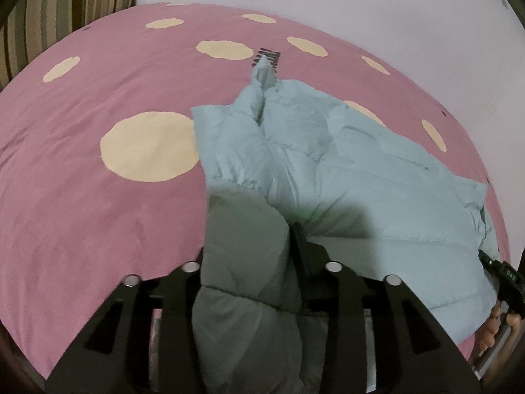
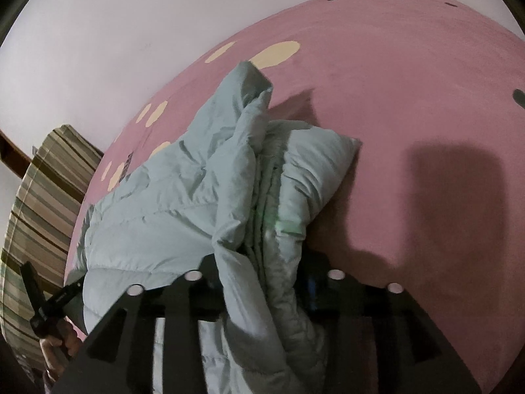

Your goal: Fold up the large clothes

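**Material.** The jacket [image 1: 328, 170] is a pale blue quilted puffer. Expect it to be light, soft and springy. It will compress under the pads and swell back once freed, so folds tend to reopen. The shell looks smooth and probably slides easily. Take hold at a hem or seam edge, several layers together, not on a single puffed panel.

**Location.** The jacket lies on the pink spotted bedspread [image 1: 82, 197]. In the left wrist view it runs from the centre to the lower right of the frame, with one narrow end pointing toward the upper centre. In the right wrist view it fills the centre and lower left. A bunched ridge of layers stands up through the middle of that view. A striped cushion [image 1: 65, 6] sits at the upper left.

**Left gripper** [image 1: 251, 246]. It is angled steeply down at the bed. The jaws stand partly apart with a thick roll of jacket filling the gap at bottom centre. Whether the pads press on it cannot be told.

**Right gripper** [image 2: 261, 262]. It is likewise angled down, with the jaws partly apart. Stacked jacket edges hang between them. Again, grip pressure cannot be told.

**Relative pose.** Each gripper appears in the other's view at the near jacket edge, so the two work opposite corners.
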A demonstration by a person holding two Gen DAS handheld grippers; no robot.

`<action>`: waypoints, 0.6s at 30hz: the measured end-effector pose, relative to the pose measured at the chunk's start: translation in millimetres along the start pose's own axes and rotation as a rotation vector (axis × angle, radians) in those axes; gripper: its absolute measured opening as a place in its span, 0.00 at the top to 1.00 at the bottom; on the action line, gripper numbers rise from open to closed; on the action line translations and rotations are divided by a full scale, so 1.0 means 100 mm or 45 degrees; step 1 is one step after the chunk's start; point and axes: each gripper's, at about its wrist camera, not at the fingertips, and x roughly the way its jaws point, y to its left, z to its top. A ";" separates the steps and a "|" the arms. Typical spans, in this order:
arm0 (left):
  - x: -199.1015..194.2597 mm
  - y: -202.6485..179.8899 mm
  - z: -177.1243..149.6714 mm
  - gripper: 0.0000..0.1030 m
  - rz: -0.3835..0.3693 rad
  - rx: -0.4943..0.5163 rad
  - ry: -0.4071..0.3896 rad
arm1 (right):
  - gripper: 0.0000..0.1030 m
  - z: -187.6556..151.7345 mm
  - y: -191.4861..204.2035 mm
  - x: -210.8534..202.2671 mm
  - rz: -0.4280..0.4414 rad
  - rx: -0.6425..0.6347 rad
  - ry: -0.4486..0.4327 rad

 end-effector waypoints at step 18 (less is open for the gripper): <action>-0.45 0.00 0.00 0.22 0.078 0.060 -0.048 | 0.50 0.06 0.29 -0.72 -0.296 -0.103 -0.231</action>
